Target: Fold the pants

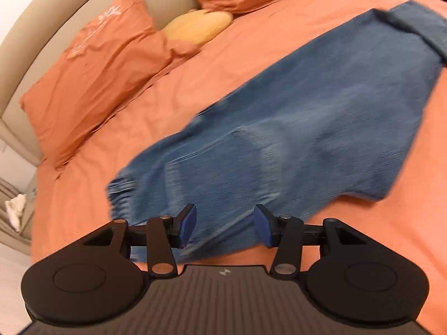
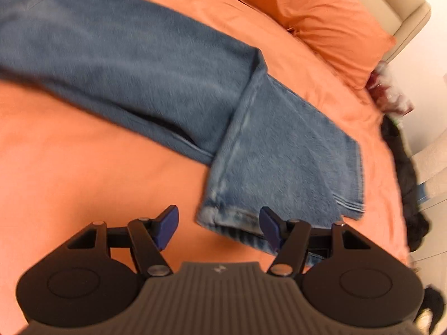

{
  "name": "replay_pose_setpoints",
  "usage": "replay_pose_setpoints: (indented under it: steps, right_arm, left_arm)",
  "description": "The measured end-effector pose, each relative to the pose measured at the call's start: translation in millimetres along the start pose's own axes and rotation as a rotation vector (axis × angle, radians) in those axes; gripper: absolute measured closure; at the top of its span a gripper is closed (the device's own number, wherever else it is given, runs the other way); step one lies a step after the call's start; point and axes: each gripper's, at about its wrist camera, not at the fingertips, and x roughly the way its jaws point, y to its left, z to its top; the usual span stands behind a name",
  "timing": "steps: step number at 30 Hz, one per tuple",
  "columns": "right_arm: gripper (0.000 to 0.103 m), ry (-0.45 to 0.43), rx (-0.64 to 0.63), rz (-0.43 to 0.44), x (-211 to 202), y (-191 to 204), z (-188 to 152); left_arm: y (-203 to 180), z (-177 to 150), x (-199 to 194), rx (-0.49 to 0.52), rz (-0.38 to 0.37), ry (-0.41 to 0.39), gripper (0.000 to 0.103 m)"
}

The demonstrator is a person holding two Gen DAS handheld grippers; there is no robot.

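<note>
Blue jeans (image 1: 293, 128) lie on an orange bed. In the left wrist view the waist end is nearest me and the legs run to the upper right. My left gripper (image 1: 225, 227) is open and empty, just above the waistband edge. In the right wrist view the jeans (image 2: 134, 67) stretch from the upper left, and the leg ends (image 2: 282, 164) bend toward me, with the hems lying near my fingers. My right gripper (image 2: 219, 227) is open and empty over the hem edge. Both views are blurred.
Orange pillows (image 1: 92, 69) and a yellow cushion (image 1: 195, 26) lie at the head of the bed against a beige headboard (image 1: 36, 25). Another orange pillow (image 2: 315, 19) shows in the right wrist view. Dark clothes (image 2: 405, 167) hang at the bed's right edge.
</note>
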Motion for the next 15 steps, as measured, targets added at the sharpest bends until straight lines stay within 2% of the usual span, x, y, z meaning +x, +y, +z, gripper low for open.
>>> replay_pose_setpoints:
  steps: [1, 4, 6, 8, 9, 12, 15]
  right_arm:
    - [0.043, -0.009, -0.032, -0.042, 4, 4, -4]
    - [0.042, -0.046, -0.110, -0.094, 14, 16, -16]
    - [0.051, -0.068, -0.132, -0.095, 12, 17, -17]
    - [0.077, -0.084, -0.129, -0.095, 3, 12, -15]
    - [0.082, -0.093, -0.112, -0.083, -4, 4, -14]
    - [0.089, -0.129, -0.060, -0.052, -33, -31, -3]
    - [0.093, -0.132, -0.017, -0.107, -50, -81, 14]
  left_arm:
    - [-8, 2, -1, -0.003, -0.011, -0.005, 0.046]
    - [-28, 8, -3, -0.020, -0.037, -0.003, 0.046]
    - [-38, 13, -2, -0.022, -0.042, 0.003, 0.046]
    - [-44, 19, -1, -0.015, -0.049, 0.003, 0.046]
    - [-47, 22, -1, -0.007, -0.049, 0.002, 0.046]
    - [-54, 29, 1, 0.013, -0.046, -0.002, 0.046]
    - [-59, 37, 9, 0.027, -0.046, 0.009, 0.046]
